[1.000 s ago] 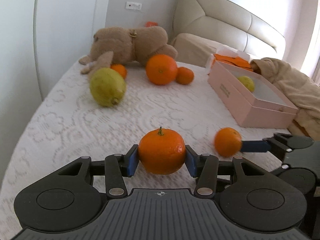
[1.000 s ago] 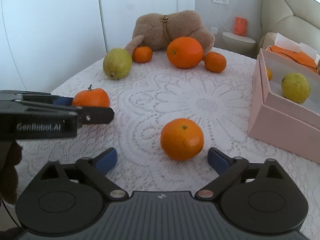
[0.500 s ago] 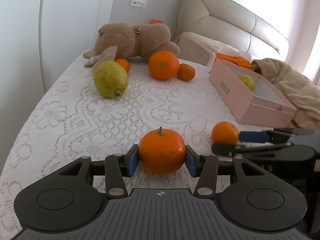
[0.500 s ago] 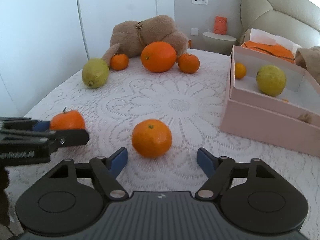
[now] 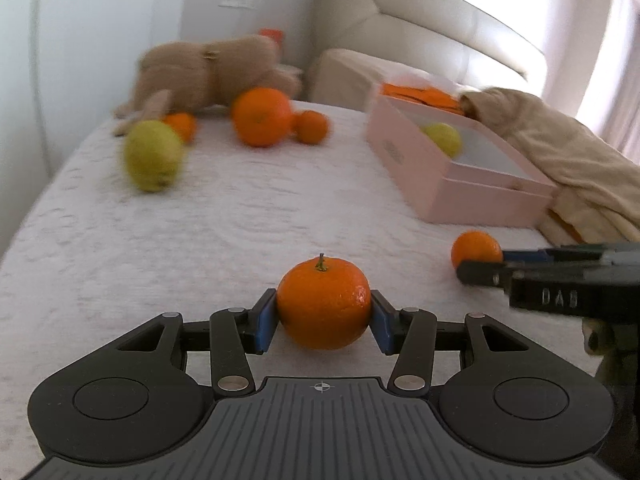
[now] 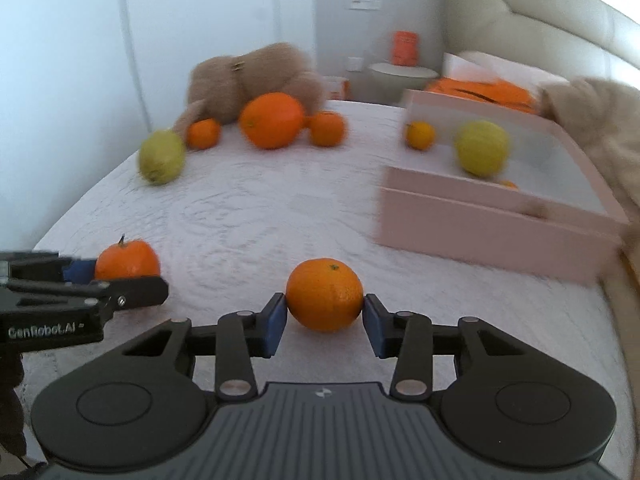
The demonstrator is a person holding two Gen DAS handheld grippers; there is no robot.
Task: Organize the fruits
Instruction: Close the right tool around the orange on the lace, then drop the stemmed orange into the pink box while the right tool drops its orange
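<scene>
Orange peel now sits between both pairs of tongs. A second ago the right tongs (image 6: 324, 316) stood spread wide around a stemless mandarin (image 6: 325, 294) lying on the lace bedspread (image 6: 248, 208); their jaws have just been closing, and the blue pads now touch the fruit on both sides, pinching it. The left tongs (image 5: 323, 320) pinch the stemmed mandarin (image 5: 323, 307) as they did before, pads pressed to its flanks. Landmark: the pink box (image 6: 492, 216). Both held mandarins are well short of it and to its left, the right one nearer. Inside the box already lie a yellow-green fruit (image 6: 482, 148) and a small orange one (image 6: 420, 135). Far to the left of the box, by the plush toy (image 6: 256, 76), four more fruits wait on the bed. With both grips made, carrying the two mandarins over the box wall looks like the next step.
</scene>
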